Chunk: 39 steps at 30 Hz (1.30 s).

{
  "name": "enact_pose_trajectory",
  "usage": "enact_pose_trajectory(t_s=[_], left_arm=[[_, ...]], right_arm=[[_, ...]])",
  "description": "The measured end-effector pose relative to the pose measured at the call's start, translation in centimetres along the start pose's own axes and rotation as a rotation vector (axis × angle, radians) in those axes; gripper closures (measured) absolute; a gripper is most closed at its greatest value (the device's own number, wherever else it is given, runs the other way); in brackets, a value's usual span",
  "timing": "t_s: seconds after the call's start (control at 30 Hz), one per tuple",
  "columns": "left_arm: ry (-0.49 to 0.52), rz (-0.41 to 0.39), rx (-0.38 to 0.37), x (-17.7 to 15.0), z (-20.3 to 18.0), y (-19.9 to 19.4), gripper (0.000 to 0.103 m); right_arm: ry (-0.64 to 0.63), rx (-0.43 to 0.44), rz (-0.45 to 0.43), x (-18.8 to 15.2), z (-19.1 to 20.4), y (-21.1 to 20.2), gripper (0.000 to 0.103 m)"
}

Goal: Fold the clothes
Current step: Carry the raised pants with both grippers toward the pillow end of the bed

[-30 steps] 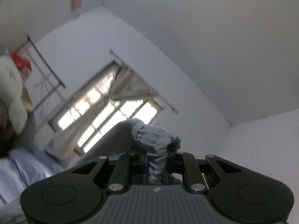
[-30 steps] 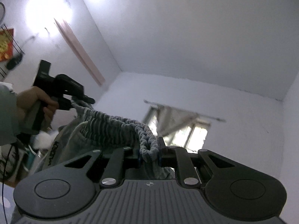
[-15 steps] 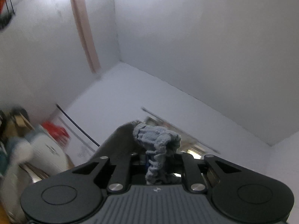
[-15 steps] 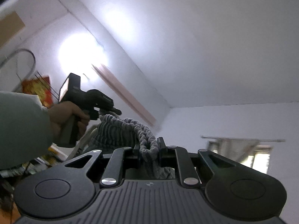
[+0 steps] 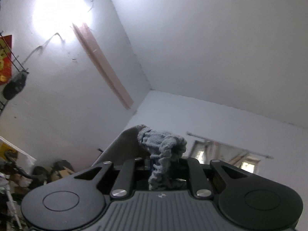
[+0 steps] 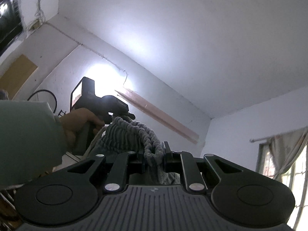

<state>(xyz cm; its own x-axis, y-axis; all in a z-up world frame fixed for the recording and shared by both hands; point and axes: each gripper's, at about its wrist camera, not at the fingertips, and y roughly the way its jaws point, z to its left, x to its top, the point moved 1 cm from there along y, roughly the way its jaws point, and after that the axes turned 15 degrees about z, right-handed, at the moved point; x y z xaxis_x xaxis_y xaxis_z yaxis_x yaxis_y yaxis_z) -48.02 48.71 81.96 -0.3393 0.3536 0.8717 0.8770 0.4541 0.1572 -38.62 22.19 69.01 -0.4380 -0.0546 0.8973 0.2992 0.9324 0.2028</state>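
A grey garment with a ribbed elastic waistband (image 5: 161,144) is held up in the air between both grippers. My left gripper (image 5: 163,163) is shut on one bunched end of the waistband. My right gripper (image 6: 154,154) is shut on the other end, and the waistband (image 6: 127,132) stretches from it up and left to the left gripper (image 6: 123,115), which shows in the right wrist view held by a hand. Both cameras point up at the ceiling. The rest of the garment hangs below, out of sight.
A bright wall lamp (image 5: 61,9) and a pink strip (image 5: 104,65) are on the wall. A curtained window (image 6: 284,157) is at the right. Clutter and boxes (image 5: 38,173) stand at the lower left. A sleeved arm (image 6: 28,138) fills the left of the right wrist view.
Both grippers have swung so the views turned from the window toward the lamp wall and ceiling. The waistband stays clamped in both. The left gripper appears closer to the right one.
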Motion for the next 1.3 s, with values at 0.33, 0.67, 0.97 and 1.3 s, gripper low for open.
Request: enact_pose_trajectory(t_s=[0.33,0.67,0.97,1.3], left_arm=[[0.009,-0.010,0.060,2.6,-2.1,7.3,0.093],[0.097,-0.060,0.003,3.8,-10.7,13.4,0.093],[0.171,0.143,-0.183,-9.8,-23.5,25.6,0.093],[0.191,0.580,-0.586,-43.2,-45.0,33.6,0.093]], right_arm=[[0.046,0.021,-0.017,2.1,-1.4,5.2,0.090],[0.152,-0.055,-0.086,2.1,-7.4,7.7,0.089],[0.239,-0.218,0.036,-9.7,-18.8,2.5,0.090],[0.226,-0.549,0.295,-24.7,-29.6,-16.7,0.089]])
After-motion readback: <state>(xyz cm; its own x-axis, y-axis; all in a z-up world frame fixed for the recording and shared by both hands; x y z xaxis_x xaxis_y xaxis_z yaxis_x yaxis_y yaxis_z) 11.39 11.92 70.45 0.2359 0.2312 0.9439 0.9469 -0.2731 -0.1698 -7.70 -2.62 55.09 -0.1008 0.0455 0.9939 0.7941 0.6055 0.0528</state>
